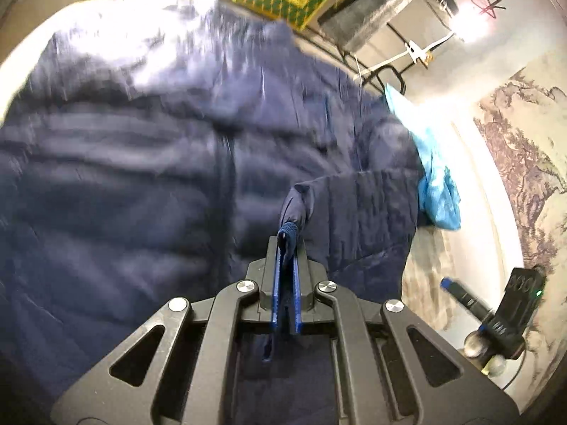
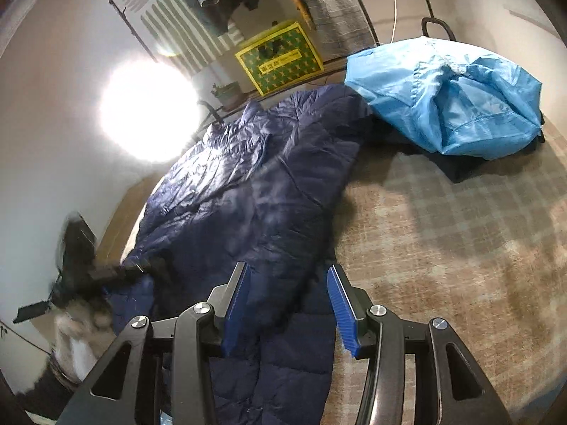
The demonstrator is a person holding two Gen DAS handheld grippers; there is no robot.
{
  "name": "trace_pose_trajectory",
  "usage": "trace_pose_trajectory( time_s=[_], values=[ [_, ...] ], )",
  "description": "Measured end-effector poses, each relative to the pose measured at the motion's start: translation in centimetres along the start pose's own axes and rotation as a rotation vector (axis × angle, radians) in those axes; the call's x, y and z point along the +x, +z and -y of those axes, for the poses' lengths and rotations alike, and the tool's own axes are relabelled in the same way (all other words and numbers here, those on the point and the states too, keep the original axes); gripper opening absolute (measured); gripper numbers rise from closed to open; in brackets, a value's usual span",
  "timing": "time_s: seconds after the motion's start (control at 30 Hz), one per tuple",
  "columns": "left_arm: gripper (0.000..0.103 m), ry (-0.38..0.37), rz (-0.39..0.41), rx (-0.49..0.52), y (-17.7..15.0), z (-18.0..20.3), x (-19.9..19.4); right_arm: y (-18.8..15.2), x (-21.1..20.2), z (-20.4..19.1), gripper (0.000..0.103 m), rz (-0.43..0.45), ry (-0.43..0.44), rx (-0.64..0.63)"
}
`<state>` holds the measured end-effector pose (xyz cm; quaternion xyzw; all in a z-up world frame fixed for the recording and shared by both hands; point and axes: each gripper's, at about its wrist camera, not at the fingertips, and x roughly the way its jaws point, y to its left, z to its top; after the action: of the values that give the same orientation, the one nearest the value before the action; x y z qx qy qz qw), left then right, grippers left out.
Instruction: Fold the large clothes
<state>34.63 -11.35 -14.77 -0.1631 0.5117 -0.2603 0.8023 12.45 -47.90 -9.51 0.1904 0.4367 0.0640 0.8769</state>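
Two claws: left claw [image 1: 287,244] pinches quilted navy jacket's [image 1: 141,163] ribbed cuff [image 1: 288,233]; right claw [image 2: 288,279] gapes.

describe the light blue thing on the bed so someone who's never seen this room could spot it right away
Start at the navy puffer jacket spread over the plaid bed cover. Past its far end, toward the black metal rack, lies a crumpled light blue jacket on top of a dark garment. It is the only pale, thin, shiny piece; the puffer beside it is dark and quilted.
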Motion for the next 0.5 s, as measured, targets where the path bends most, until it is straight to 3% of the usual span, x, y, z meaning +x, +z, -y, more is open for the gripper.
trace_pose_trajectory(
  time_s=[0.23, 0.4, 0.5],
  values=[
    [0.004, 0.138, 0.127, 0.066, 7.4, -2.3, -3.0, 0.7, 4.2, -0.7, 0.048, -0.066, -0.014, -0.068],
    [0.003, 0.264, 0.169, 0.052, 11.8, -5.9, -2.1, 2.9, 7.5, -1.8, 0.048, -0.101, -0.062, -0.155],
    [0.003, 0.301, 0.179, 0.026, 13.6, -8.3, -1.5, 4.3, 9.4, -2.6, 0.048, -0.111, -0.099, -0.221]
  ],
)
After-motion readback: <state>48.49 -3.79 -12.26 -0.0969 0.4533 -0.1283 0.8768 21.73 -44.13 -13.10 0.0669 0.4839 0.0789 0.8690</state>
